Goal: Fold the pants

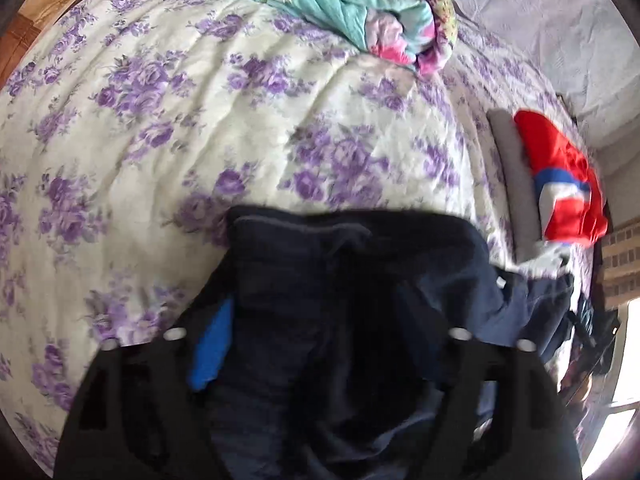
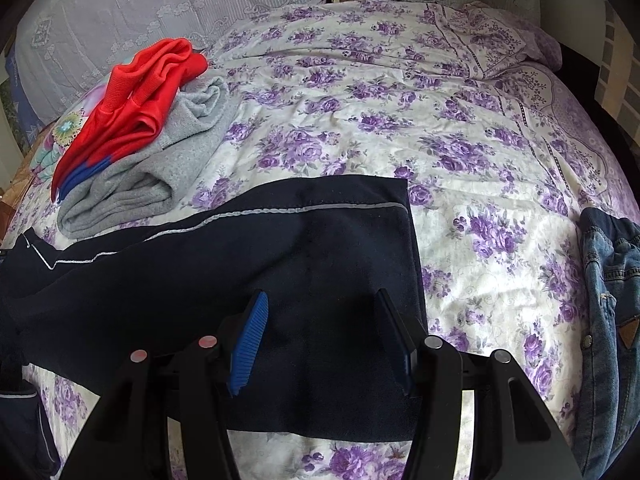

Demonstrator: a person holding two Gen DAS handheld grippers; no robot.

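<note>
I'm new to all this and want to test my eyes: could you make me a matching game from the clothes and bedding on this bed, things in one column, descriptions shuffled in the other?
Things:
1. dark pants
2. red garment
3. grey garment
4. denim garment

Descriptions:
A. at the bed's right edge in the right wrist view
B. folded, lying under the red one
C. spread on the floral bedspread, with a thin light stripe along the leg
D. on top of a folded pile

Pairs: 1-C, 2-D, 3-B, 4-A
</note>
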